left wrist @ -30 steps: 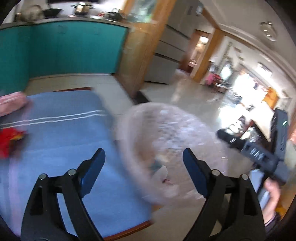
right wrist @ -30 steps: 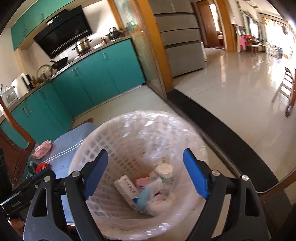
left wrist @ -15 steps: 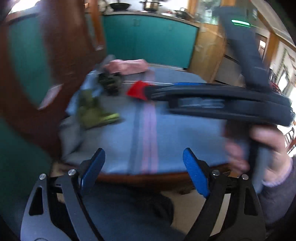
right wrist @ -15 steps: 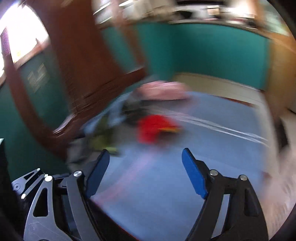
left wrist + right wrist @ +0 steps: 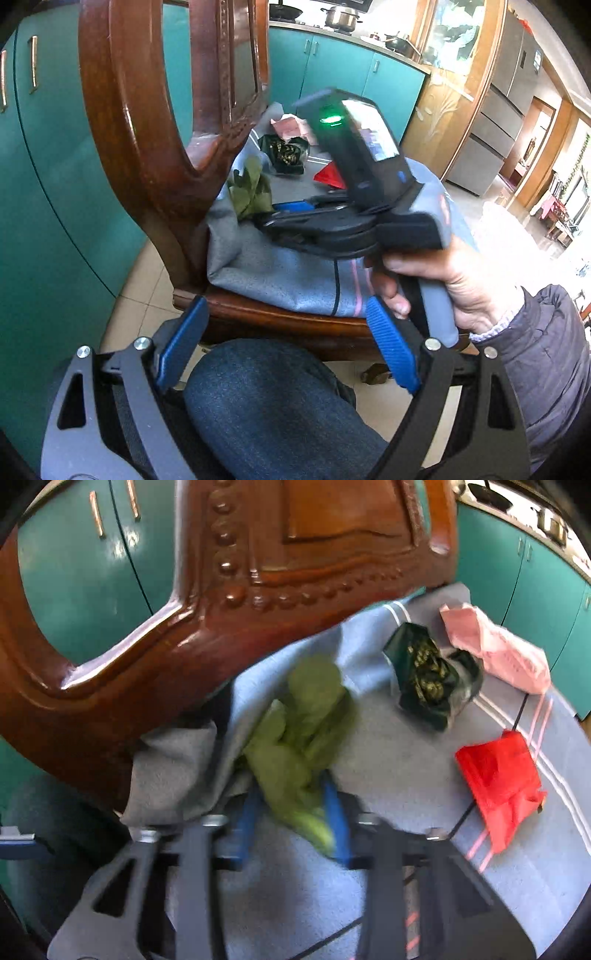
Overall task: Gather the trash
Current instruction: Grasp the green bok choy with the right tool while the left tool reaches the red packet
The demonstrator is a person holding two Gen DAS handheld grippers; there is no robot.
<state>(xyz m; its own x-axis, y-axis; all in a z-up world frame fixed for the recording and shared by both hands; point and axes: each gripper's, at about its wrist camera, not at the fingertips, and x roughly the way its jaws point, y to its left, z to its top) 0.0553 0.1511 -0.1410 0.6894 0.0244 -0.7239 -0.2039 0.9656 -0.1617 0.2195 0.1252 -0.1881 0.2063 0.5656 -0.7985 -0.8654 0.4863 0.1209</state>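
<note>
right gripper [image 5: 291, 812]: tilted down | fingers just closing on green leaves [image 5: 299, 731]

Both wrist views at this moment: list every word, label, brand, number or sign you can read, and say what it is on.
No text can be read in either view.
Screen on the right tool, seen from the left wrist: it shows marks on its face, too small and blurred to read.
Dark green packet: gold pattern only, no legible letters.
Pink bag and red wrapper: no print that shows.
</note>
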